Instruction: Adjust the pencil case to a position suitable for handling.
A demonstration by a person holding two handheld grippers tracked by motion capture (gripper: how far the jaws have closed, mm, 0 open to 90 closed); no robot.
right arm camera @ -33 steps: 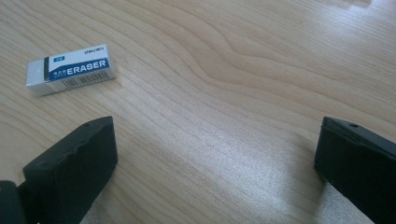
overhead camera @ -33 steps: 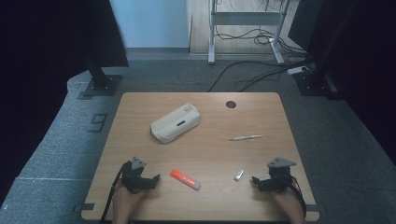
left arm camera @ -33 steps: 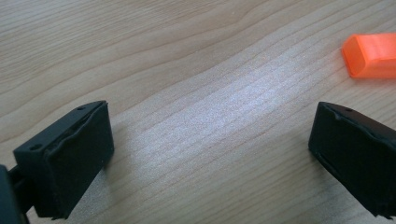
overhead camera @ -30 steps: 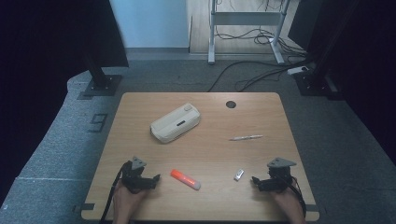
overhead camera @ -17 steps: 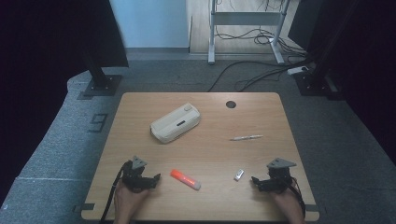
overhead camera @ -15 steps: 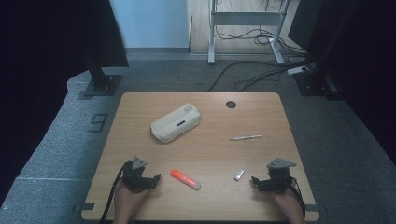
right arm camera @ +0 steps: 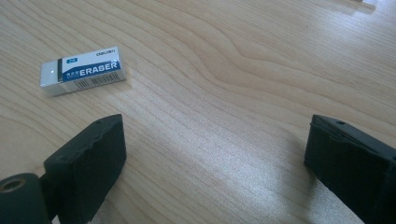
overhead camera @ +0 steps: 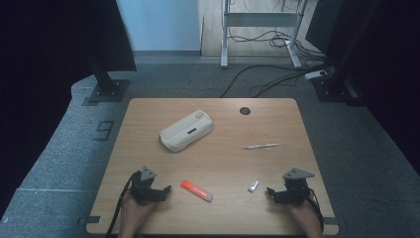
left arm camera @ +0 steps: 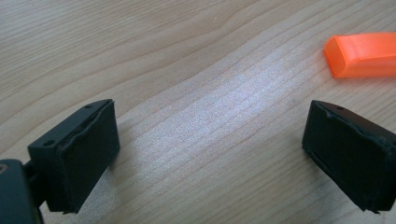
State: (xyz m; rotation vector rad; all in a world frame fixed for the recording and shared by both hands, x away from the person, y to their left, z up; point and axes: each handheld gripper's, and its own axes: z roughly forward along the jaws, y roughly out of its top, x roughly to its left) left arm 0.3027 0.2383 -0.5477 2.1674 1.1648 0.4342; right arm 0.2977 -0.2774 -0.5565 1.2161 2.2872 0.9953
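My left gripper (overhead camera: 166, 190) rests on the wooden table (overhead camera: 148, 114) near its front left, jaws wide open with bare wood between them (left arm camera: 210, 149). An orange highlighter (overhead camera: 196, 190) lies just to its right; its orange end (left arm camera: 362, 54) shows past the far jaw. My right gripper (overhead camera: 270, 192) rests near the front right, also open over bare wood (right arm camera: 215, 163). A small white and blue eraser (overhead camera: 253, 186) lies just ahead of it, printed ERASER (right arm camera: 81, 71). Farther back lie a cream pencil case (overhead camera: 186, 130) and a slim white pen (overhead camera: 261, 146).
A round black grommet (overhead camera: 244, 110) sits near the table's far edge. Beyond the table are grey carpet, a dark monitor stand foot (overhead camera: 106, 89) at the left, and cables (overhead camera: 267, 82) by a metal frame at the back.
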